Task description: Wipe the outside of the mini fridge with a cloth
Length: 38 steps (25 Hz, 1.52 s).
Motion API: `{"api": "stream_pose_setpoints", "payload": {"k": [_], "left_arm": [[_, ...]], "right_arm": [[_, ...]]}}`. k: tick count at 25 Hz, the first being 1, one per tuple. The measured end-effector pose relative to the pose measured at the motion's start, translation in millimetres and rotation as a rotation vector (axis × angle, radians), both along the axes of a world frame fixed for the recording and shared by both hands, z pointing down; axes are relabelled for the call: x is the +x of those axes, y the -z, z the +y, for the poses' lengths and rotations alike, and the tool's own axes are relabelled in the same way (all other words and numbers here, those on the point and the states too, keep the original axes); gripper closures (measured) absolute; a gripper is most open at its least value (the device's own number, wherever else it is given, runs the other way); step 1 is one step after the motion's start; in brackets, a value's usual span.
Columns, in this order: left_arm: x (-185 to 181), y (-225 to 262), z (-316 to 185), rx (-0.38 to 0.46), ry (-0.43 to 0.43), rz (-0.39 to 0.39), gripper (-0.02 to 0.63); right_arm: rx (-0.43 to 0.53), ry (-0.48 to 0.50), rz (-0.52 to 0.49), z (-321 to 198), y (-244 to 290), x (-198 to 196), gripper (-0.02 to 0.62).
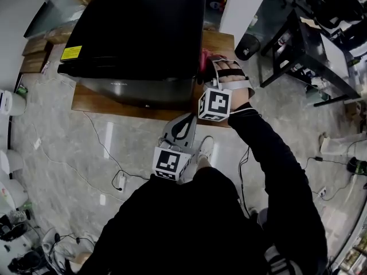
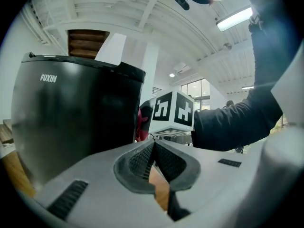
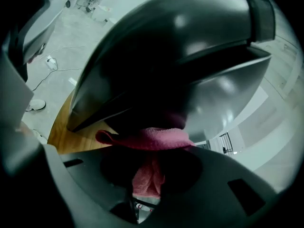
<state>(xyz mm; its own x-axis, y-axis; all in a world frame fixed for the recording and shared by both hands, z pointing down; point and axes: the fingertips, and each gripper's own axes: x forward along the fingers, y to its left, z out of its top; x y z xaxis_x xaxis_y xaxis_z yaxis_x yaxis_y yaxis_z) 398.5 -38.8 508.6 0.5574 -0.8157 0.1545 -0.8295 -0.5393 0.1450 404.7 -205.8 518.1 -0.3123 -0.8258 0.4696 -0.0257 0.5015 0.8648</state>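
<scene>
The black mini fridge [image 1: 137, 33] stands on a low wooden platform [image 1: 92, 101]. My right gripper [image 1: 207, 62] is shut on a pink cloth [image 3: 147, 139] and presses it against the fridge's right side wall [image 3: 190, 65]. In the head view a sliver of the cloth [image 1: 203, 60] shows at the fridge's right edge. My left gripper [image 1: 182, 126] hangs in front of the fridge, away from it, its jaws closed with nothing between them. The left gripper view shows the fridge's front [image 2: 71, 113] with its white brand lettering, and the right gripper's marker cube [image 2: 173, 112].
Cables [image 1: 109, 153] trail over the grey floor in front of the platform. A dark metal table frame [image 1: 298, 44] stands to the right. Cardboard boxes [image 1: 40, 44] sit at the left behind the fridge. A white pillar [image 1: 243, 4] rises behind it.
</scene>
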Motion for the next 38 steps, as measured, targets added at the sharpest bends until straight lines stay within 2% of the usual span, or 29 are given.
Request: {"api": "stream_pose_setpoints", "payload": {"k": [5,14,25,31,34,38], "left_arm": [[-11,-31,-11,-0.04,0.009,-0.01,0.606],[-8,-72,-23,-0.102,0.032,-0.015,0.606],[-4,-99,-31,-0.156,0.075,-0.03,0.606],[-12,-94,-29,-0.149,0.115,-0.033,0.606],[-17,-81,-24,-0.124,0.1,-0.037,0.606],[-50,-62,-10,-0.102,0.14,-0.009,0.606]], "right_arm": [[-0.022,0.005,0.029,-8,-61,-5,0.486],[-0.153,0.002,0.083,-12,-171,4,0.486],[-0.31,0.01,0.188,-14,-277,10,0.486],[-0.396,0.047,0.198,-8,-298,11,0.486],[-0.477,0.009,0.12,-1,-286,15,0.486],[-0.504,-0.017,-0.011,29,-238,14,0.486]]}}
